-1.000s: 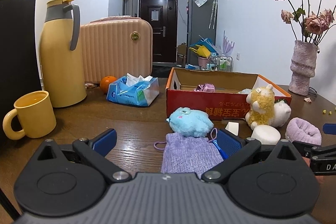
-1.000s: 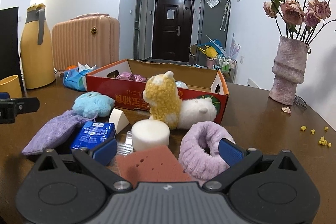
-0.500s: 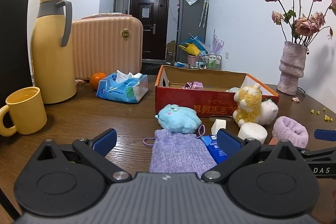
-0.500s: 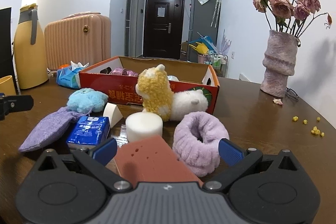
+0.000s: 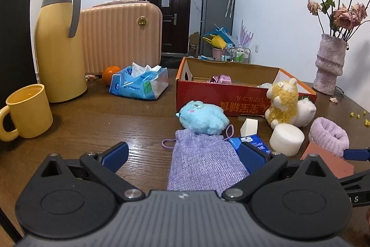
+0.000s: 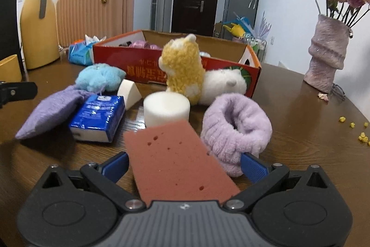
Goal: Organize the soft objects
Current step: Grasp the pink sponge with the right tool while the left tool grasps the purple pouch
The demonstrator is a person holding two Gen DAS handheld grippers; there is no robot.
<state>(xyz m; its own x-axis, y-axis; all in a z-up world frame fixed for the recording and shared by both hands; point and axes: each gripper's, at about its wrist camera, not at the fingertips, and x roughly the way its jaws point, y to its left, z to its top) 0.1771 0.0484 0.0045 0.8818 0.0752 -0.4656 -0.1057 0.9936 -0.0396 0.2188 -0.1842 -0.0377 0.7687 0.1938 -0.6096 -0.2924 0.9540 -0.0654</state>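
Note:
My right gripper (image 6: 184,165) is open, low over the table, with a red-brown sponge (image 6: 175,161) lying flat between its fingers. A fluffy purple band (image 6: 235,129) rests against the right finger. Beyond them sit a white cylinder sponge (image 6: 166,108), a blue tissue pack (image 6: 99,117), a white wedge (image 6: 129,92), a blue plush (image 6: 99,78), a yellow alpaca (image 6: 182,68) and a white plush (image 6: 224,82). Behind these is the red cardboard box (image 6: 231,54). My left gripper (image 5: 183,155) is open around the near end of a purple knit pouch (image 5: 203,163).
A yellow thermos (image 5: 57,50), a yellow mug (image 5: 30,110), a pink suitcase (image 5: 120,36), an orange (image 5: 109,73) and a blue tissue bag (image 5: 138,85) stand at the left. A vase of dried roses (image 6: 326,54) and yellow crumbs (image 6: 353,129) are at the right.
My right gripper has moved forward and lower, so the red-brown sponge now reaches deeper between its fingers. The left gripper has shifted only slightly over the pouch.

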